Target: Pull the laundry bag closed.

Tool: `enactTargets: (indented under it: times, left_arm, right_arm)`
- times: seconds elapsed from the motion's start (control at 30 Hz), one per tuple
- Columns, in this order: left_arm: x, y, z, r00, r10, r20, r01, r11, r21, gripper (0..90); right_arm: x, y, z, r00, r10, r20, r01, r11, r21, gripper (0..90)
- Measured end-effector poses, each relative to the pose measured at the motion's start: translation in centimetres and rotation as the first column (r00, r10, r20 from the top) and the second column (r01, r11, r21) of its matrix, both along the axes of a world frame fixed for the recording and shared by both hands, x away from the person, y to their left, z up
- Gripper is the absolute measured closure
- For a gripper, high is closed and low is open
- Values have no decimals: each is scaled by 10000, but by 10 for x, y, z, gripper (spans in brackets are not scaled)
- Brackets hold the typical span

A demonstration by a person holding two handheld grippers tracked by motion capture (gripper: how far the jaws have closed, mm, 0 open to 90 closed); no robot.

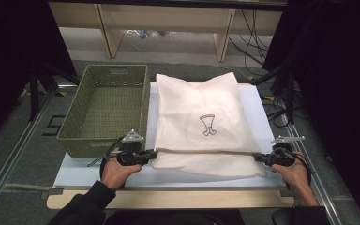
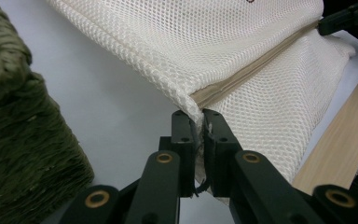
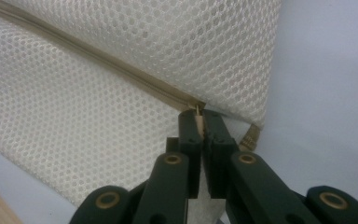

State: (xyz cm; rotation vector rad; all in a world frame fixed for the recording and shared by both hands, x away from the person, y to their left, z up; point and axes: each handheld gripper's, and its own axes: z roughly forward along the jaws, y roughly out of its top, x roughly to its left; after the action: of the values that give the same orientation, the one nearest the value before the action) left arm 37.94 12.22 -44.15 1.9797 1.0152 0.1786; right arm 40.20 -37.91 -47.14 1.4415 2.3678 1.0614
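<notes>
A large cream-white mesh laundry bag [image 1: 201, 124] with a small dark line drawing on its upper face lies on the white board [image 1: 79, 171] that covers the table, just to the right of a deep rectangular basket woven from olive-green cord [image 1: 105, 108]; the near corner of the basket is touching or almost touching the bag's left side, I cannot tell which. The near part of the bag is folded, and a beige zipper band [image 2: 247, 74] runs along this fold from one side to the other. The left gripper [image 1: 151, 153] is closed on the left end of this band: in the left gripper view its two black jaws stand nearly together, with a thin edge of mesh and a dark thread pinched between them. The right gripper [image 1: 258, 157] is closed on the right end of the band; in the right gripper view a small beige tab sits between the jaws, but it is too small to say if it is the zipper pull or only cloth. Each gripper is held by a hand in a dark sleeve, and the sleeves are cut off by the bottom edge of the high view. What is inside the bag is hidden by the mesh. The floor behind the table, with wooden legs [image 1: 222, 40] and black cables [image 1: 253, 42], is dim and hard to read.
</notes>
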Motion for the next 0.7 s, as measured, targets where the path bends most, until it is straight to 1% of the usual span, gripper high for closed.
enactTargets:
  times: [0.03, 0.07, 0.1, 0.13, 0.17, 0.2, 0.23, 0.27, 0.3, 0.33, 0.37, 0.4, 0.43, 0.47, 0.5, 0.53, 0.57, 0.6, 0.63, 0.67, 0.7]
  left_arm:
    - [0, 0, 0, 10000, -22, 10, 22, 10000, 25, 834]
    - [0, 0, 0, 10000, -44, 0, 44, 10000, 38, 834]
    - [0, -1, 0, 10000, 10, -12, -10, 10000, 15, 834]
    - [-1, -1, 0, 10000, 37, -46, -37, 10000, -3, 833]
    - [-1, -2, -1, 10000, 67, 23, -67, 10000, 9, 833]
    - [0, -2, -1, 10000, -99, 11, 99, 9999, 123, 833]
    - [-1, -2, -1, 10000, -39, -10, 39, 9999, 114, 832]
    - [-1, -2, -1, 10000, -39, -10, 39, 9999, 114, 831]
    - [-1, -3, -3, 10000, -1, -83, 1, 10000, 75, 828]
    - [-1, -4, -4, 9999, 140, -82, -140, 9999, 17, 825]
    - [0, -3, -4, 9998, -43, -209, 46, 9998, 182, 821]
    - [-1, -3, -4, 9996, -61, -290, 67, 9997, 218, 810]
    - [-1, -4, -4, 9996, 11, -276, -5, 9998, 223, 802]
    - [-2, -4, -4, 9994, 32, -334, -25, 9998, 205, 793]
    - [-2, -5, -4, 9997, 51, -247, -45, 9996, 274, 786]
    - [-2, -5, -3, 9997, 22, -228, -16, 9996, 280, 778]
    - [-2, -5, -4, 9997, 20, -261, -12, 9996, 289, 762]
    - [-2, -5, -4, 9996, 52, -260, -44, 9995, 304, 740]
    - [-3, -5, -4, 9997, 107, -241, -98, 9993, 354, 709]
    - [-3, -5, -3, 9997, 75, -254, -64, 9990, 450, 682]
    - [-4, -5, -3, 9997, 23, -245, -10, 9987, 519, 656]
  right_arm:
    - [0, -1, 2, 9998, 101, -161, -104, 9998, -166, 883]
    - [1, 0, 0, 10000, 42, 70, -42, 9999, -109, 883]
    - [1, 0, 0, 10000, 38, 60, -37, 9999, -115, 883]
    - [2, -2, 1, 9998, 204, 11, -204, 9995, -254, 883]
    - [2, -3, 1, 9997, 242, -101, -245, 9991, -339, 883]
    - [3, -1, -1, 9997, 133, 206, -129, 9997, -184, 883]
    - [4, -2, -2, 9993, 203, 321, -197, 9996, -197, 883]
    - [3, -2, -1, 9997, 126, 192, -123, 9998, -144, 882]
    - [3, -2, -1, 9998, 83, 208, -80, 9999, -120, 882]
    - [3, -2, -1, 9997, 105, 199, -103, 9999, -100, 882]
    - [2, -2, 2, 9997, 234, 21, -233, 9993, -282, 882]
    - [3, -1, 0, 9993, 221, 311, -214, 9996, -208, 882]
    - [2, 0, 1, 9997, 123, 210, -118, 9997, -231, 881]
    - [2, 0, 2, 9994, 213, 255, -204, 9992, -348, 880]
    - [1, 1, 4, 9994, 288, 186, -279, 9985, -465, 878]
    - [2, 1, 5, 9987, 454, 243, -439, 9974, -579, 878]
    - [-1, 5, 6, 9991, 216, 363, -199, 9987, -479, 876]
    - [0, 5, 7, 9983, 310, 488, -281, 9979, -589, 871]
    - [-1, 6, 9, 9982, 305, 518, -276, 9981, -552, 859]
    - [-1, 6, 9, 9975, 334, 616, -295, 9975, -636, 842]
    - [-2, 6, 11, 9980, 210, 595, -182, 9987, -471, 819]
